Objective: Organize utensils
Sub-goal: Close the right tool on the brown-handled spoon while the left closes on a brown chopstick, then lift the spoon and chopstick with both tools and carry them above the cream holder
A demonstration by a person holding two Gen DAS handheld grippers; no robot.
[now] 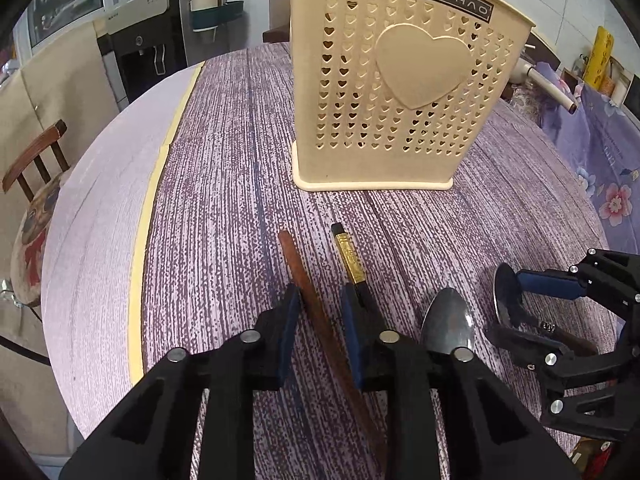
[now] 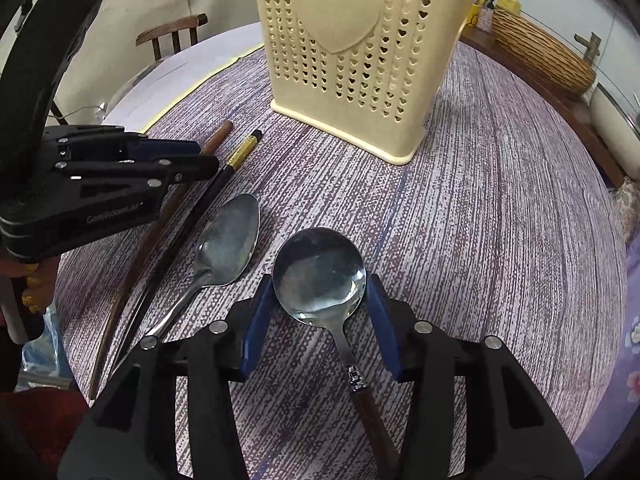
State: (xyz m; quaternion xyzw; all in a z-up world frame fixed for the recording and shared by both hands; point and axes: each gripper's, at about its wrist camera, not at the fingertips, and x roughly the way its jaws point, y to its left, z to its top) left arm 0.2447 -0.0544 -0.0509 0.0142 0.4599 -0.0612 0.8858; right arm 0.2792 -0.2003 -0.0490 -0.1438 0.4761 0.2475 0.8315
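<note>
Brown chopstick (image 1: 316, 312) between left tongs (image 1: 320, 312), untouched.

Home dining room
Round cloth-covered counter (image 1: 224, 168), wooden chair (image 1: 36, 160) with cushion, water dispenser (image 1: 140, 40), floral bedding (image 1: 600, 168), woven basket (image 2: 540, 60) nearby

Wooden chair (image 1: 34, 156) by round table (image 1: 224, 152), water dispenser (image 1: 140, 46) behind.
</note>
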